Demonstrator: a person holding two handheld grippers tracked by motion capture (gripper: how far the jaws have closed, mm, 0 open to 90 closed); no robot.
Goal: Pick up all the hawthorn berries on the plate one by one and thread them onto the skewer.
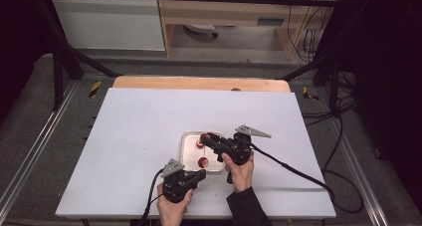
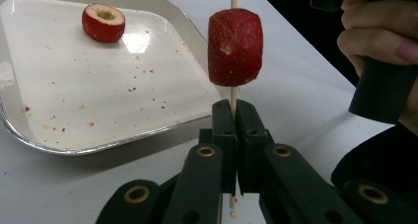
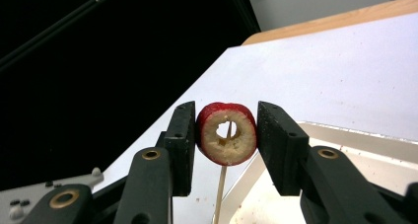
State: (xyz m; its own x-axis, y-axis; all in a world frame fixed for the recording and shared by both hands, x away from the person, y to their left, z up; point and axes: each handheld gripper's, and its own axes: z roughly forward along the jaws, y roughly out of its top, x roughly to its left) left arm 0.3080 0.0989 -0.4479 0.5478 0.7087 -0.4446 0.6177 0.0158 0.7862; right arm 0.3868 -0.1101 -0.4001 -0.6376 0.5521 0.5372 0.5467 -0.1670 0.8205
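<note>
The thin wooden skewer [image 2: 233,98] stands upright near the front edge of the table [image 1: 139,126], just off the tray's front right corner, with one cored red fruit piece [image 2: 234,47] already threaded on it. The left gripper [image 2: 235,116] has its jaws fully shut on the skewer below this piece. The right gripper [image 3: 226,135] holds a second fruit ring [image 3: 227,133] between jaws only part open, and the skewer seems to pass through its hole.

I judge the main risk is a bent or snapped skewer if the ring is pushed off-axis, because the stick is very slender. The soft, crumbly flesh may also split under too much squeeze.

The tray [image 2: 98,147] is white, glossy, with rounded corners and red crumbs; another hollowed fruit piece [image 2: 103,22] lies near its far edge.
</note>
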